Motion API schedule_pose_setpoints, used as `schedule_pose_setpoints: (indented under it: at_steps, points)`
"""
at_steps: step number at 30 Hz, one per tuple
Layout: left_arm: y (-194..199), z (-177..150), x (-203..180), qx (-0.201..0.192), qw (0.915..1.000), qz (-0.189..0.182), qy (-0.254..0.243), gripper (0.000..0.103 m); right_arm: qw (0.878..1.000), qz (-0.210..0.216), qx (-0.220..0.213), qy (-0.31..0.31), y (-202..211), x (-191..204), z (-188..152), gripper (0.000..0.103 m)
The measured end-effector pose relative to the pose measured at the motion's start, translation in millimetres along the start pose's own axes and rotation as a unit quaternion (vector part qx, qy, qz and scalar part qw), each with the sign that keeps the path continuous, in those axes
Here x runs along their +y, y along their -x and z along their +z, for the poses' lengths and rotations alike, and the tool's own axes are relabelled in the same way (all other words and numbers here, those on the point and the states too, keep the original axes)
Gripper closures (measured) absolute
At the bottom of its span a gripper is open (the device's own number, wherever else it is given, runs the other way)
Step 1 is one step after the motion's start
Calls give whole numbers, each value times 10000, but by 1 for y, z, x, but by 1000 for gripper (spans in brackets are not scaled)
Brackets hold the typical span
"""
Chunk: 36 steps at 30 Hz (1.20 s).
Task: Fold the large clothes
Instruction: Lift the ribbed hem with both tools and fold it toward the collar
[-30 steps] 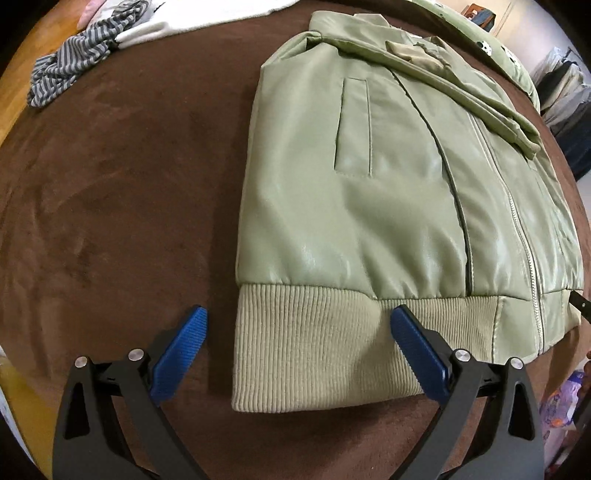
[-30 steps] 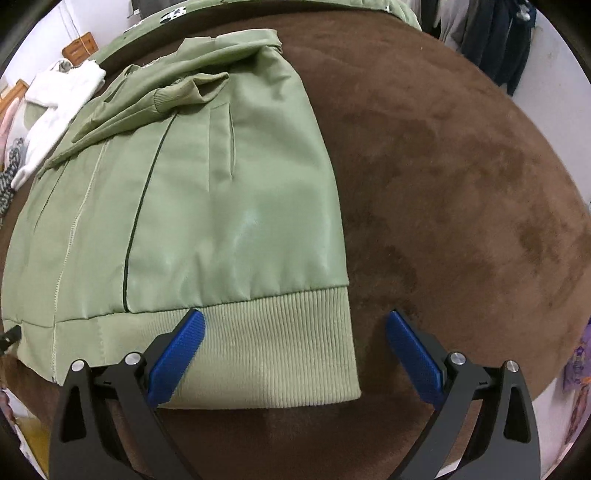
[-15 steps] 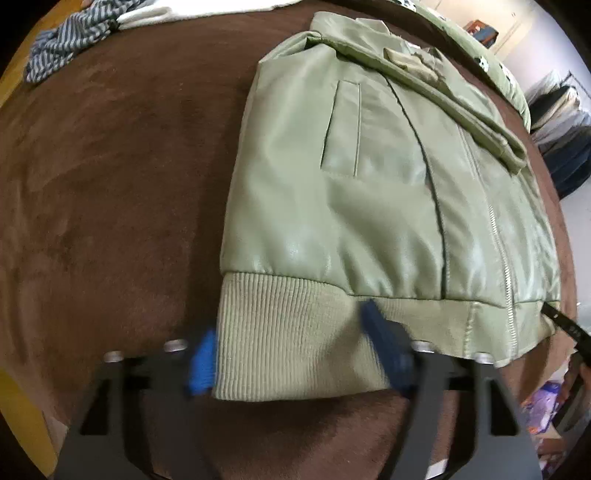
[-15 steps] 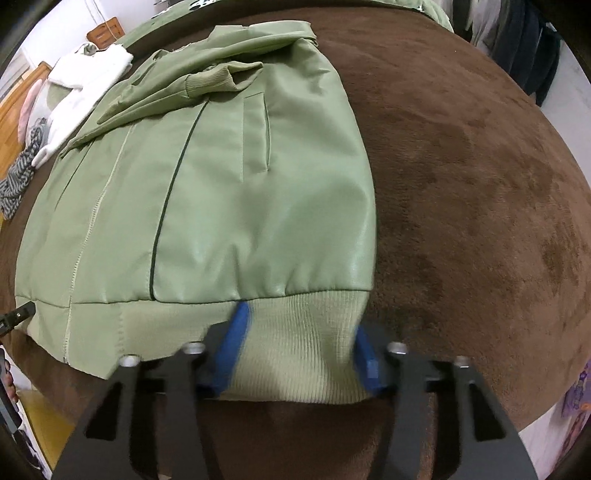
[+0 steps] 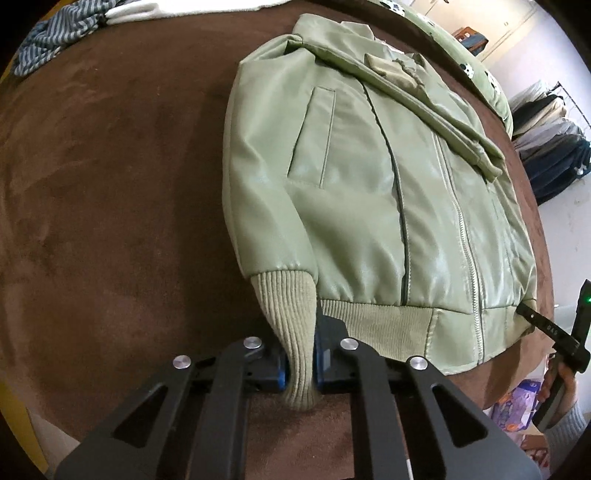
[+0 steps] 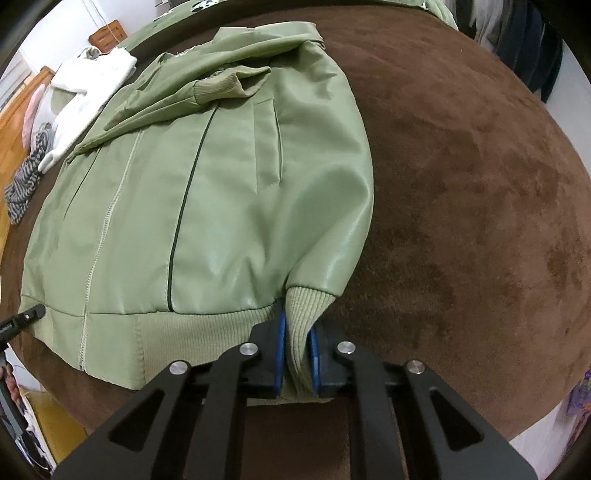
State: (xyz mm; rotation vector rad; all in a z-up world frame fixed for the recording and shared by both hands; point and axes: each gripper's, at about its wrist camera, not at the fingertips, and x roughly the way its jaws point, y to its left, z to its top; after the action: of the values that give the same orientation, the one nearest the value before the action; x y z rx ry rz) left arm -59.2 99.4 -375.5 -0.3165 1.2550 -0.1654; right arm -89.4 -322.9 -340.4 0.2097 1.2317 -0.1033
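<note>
left gripper (image 5: 300,365) | right gripper (image 6: 297,360) | both clamp jacket (image 5: 369,192) hem (ribbed)

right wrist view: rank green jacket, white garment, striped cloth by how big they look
1. green jacket, largest by far
2. white garment
3. striped cloth, smallest; both small ones lie farther from the camera, so true sizes are unsure

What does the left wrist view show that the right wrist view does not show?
Only the left wrist view: the left hand-held gripper shut on the ribbed hem at one corner, and a person's hand at the right edge.

Only the right wrist view: the right hand-held gripper shut on the hem's other corner, and a wooden box far back.

Both: the green jacket on the brown surface, with a striped cloth and a white garment behind.
</note>
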Motion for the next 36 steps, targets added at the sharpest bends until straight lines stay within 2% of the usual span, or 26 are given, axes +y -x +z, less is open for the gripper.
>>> schedule_pose_setpoints:
  at_steps: [10, 15, 19, 23, 26, 36]
  points:
    - [41, 11, -6, -90, 9999, 4, -65, 90, 9998, -135, -119, -43, 48, 8, 2, 92]
    - [58, 7, -1, 114, 9998, -116, 96, 90, 9997, -219, 111, -90, 68, 7, -4, 92]
    - [70, -14, 9, 411, 9989, -96, 185, 90, 9987, -314, 389, -133, 78, 4, -13, 92]
    - [79, -15, 6, 432, 9988, -71, 207, 90, 9983, -356, 420, -177, 88, 8, -11, 92]
    - [88, 4, 0, 238, 9996, -53, 163, 90, 9989, -349, 264, -179, 98, 15, 5, 92]
    - [139, 112, -28, -857, 9961, -150, -111, 90, 9972, -319, -676, 0, 156, 37, 108, 92]
